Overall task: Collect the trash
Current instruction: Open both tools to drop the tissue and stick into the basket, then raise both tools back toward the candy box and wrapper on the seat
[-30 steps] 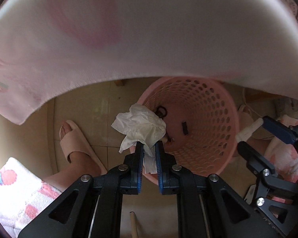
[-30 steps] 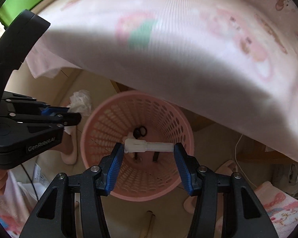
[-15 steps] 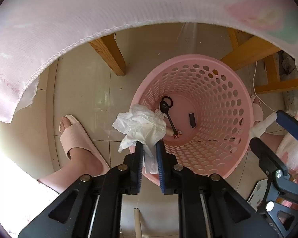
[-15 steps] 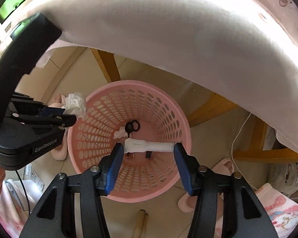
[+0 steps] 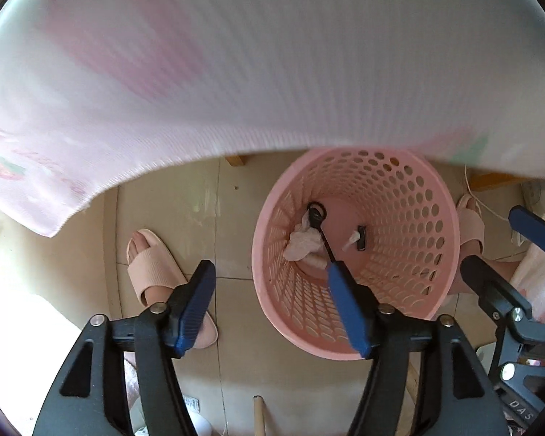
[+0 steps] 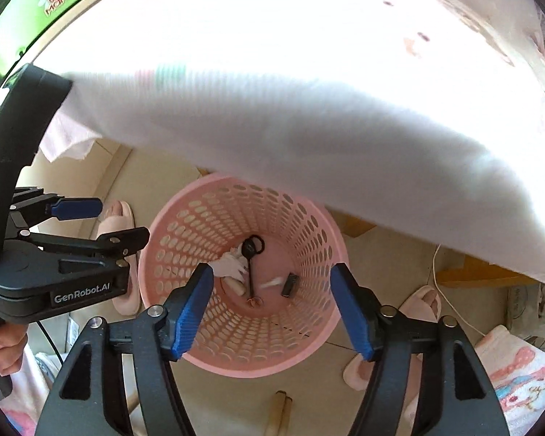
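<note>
Tiled floor point(image 5: 185, 218) under me, pink printed cloth point(image 5: 236, 72) hanging off the table edge and eating the top half of both views.

Closest thing first: my left gripper point(image 5: 269, 283) pointing straight down, jaws opening and nothing between them now. A second ago they were clenched on a crumpled tissue; that wad point(image 5: 301, 243) now sits at the bottom of the pink basket point(image 5: 432, 290), next to a black key-looking thing point(image 5: 321, 225) and a small dark bit point(image 5: 361, 241).

Same story on the right gripper point(image 6: 272, 298): jaws spreading, empty, hovering right over the basket point(image 6: 236, 356). The white stick it had been carrying is gone from between them, and there's a blurry white piece point(image 6: 272, 283) down inside the basket, so I'd guess that's it mid-drop or just landed.

So both pieces of trash look delivered. My slippered foot point(image 5: 156, 269) is just beside the basket. I reckon next is heading back to the table for whatever's left, though I can't see the tabletop from here.
</note>
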